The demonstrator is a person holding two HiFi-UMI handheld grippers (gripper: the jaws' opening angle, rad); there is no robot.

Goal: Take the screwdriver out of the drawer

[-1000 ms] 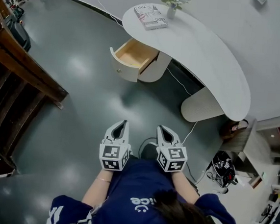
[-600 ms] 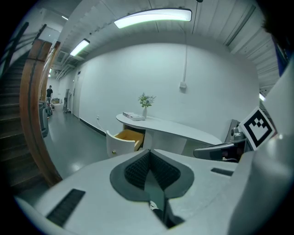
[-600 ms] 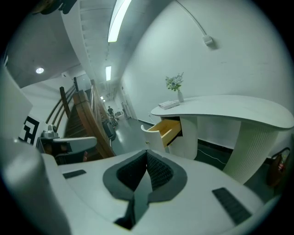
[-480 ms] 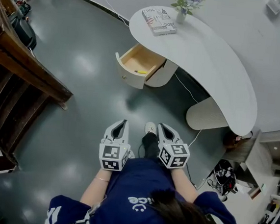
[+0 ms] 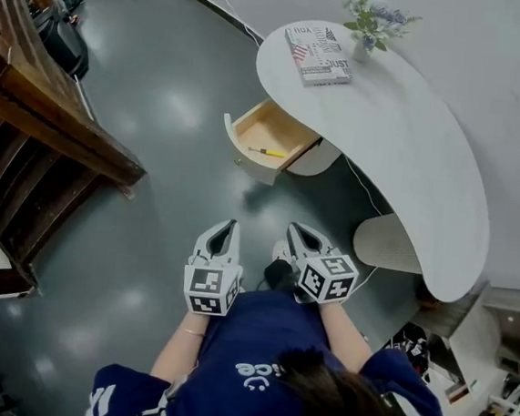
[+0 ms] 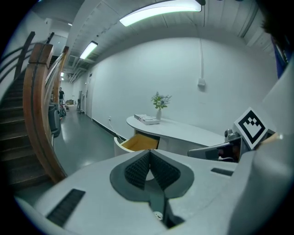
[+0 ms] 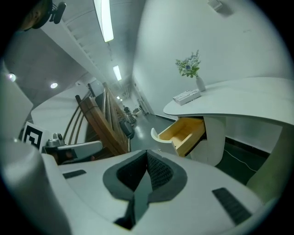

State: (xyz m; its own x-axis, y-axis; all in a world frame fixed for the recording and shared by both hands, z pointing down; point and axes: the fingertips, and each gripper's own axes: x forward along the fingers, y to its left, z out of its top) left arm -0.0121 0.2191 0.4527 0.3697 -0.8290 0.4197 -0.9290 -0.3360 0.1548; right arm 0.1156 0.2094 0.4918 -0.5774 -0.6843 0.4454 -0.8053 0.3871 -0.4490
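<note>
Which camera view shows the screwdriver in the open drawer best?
The head view: it looks down into the drawer, where the yellow screwdriver lies. Both gripper views see the drawer from the side; the screwdriver does not show there.

Office lobby or reception hall. A curved white reception bench (image 5: 413, 135) carries a vase of flowers (image 5: 374, 26) and a magazine (image 5: 318, 54). Around it are a wooden staircase (image 5: 37, 145), a polished grey floor (image 5: 160, 101) and ceiling strip lights (image 6: 158, 11).
</note>
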